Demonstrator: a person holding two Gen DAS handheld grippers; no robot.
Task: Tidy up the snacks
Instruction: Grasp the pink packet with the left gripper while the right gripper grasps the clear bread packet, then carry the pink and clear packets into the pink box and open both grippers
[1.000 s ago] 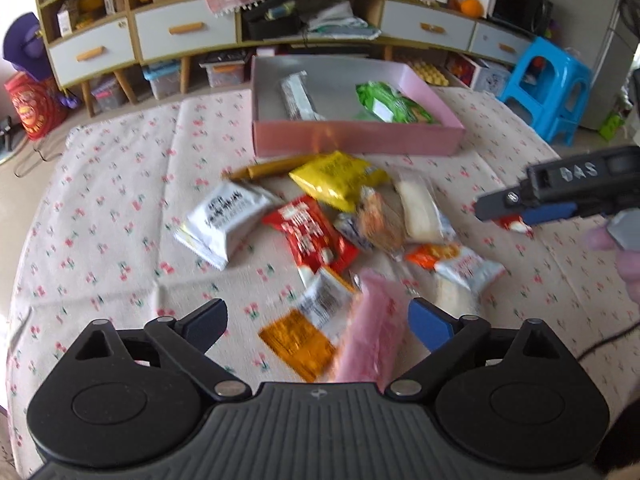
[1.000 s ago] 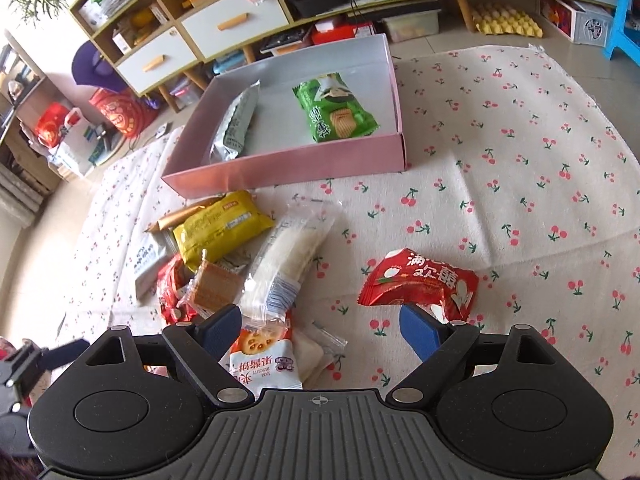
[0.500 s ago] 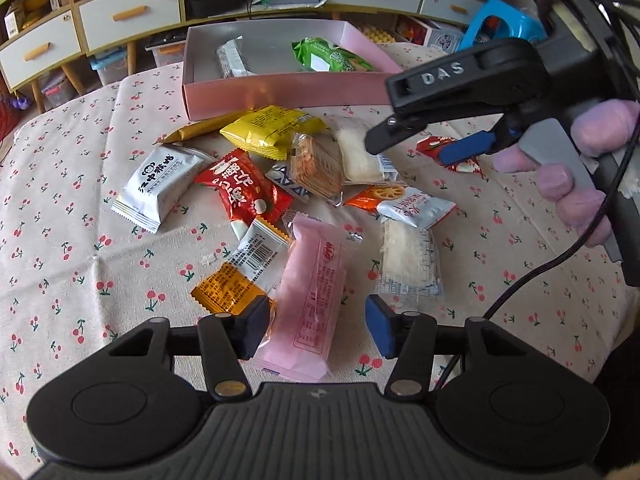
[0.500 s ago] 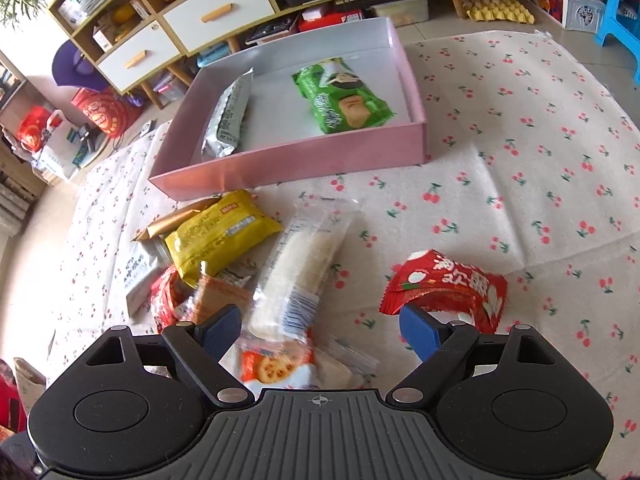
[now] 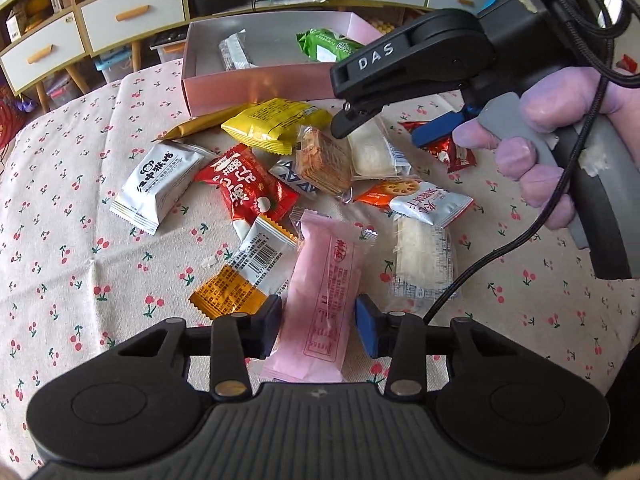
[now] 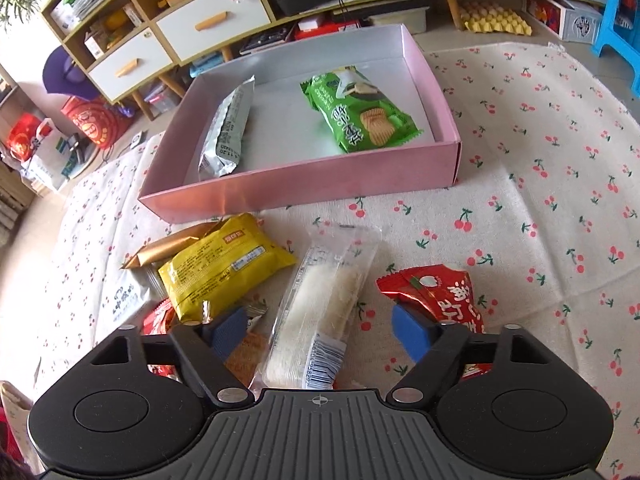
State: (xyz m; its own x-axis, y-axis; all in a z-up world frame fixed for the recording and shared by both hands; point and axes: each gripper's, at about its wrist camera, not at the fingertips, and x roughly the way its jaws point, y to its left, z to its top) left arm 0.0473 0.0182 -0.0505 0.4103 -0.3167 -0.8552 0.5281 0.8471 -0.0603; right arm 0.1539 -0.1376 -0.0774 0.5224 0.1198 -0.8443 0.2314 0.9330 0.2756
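A pink box (image 6: 304, 192) on the cherry-print cloth holds a silver packet (image 6: 228, 132) and a green packet (image 6: 356, 112). Several snack packets lie in front of it. My left gripper (image 5: 318, 326) has its jaws on either side of a long pink packet (image 5: 324, 296), narrowed and close to its edges, not clearly pressing it. My right gripper (image 6: 320, 330) is open around a clear white rice-bar packet (image 6: 324, 300), with a red packet (image 6: 444, 292) by the right finger and a yellow packet (image 6: 216, 268) to the left. The right gripper also shows in the left wrist view (image 5: 380, 124).
Left wrist view: a white packet (image 5: 160, 184), a red packet (image 5: 244, 188), an orange packet (image 5: 236, 284), a cracker packet (image 5: 324, 160) and another clear packet (image 5: 424, 264). Shelves and drawers (image 6: 200, 24) stand beyond the table, a blue stool (image 6: 620, 12) at right.
My left gripper has come down over the pink packet and its jaws have narrowed around it. My right gripper has moved forward over the rice-bar packet, towards the box.
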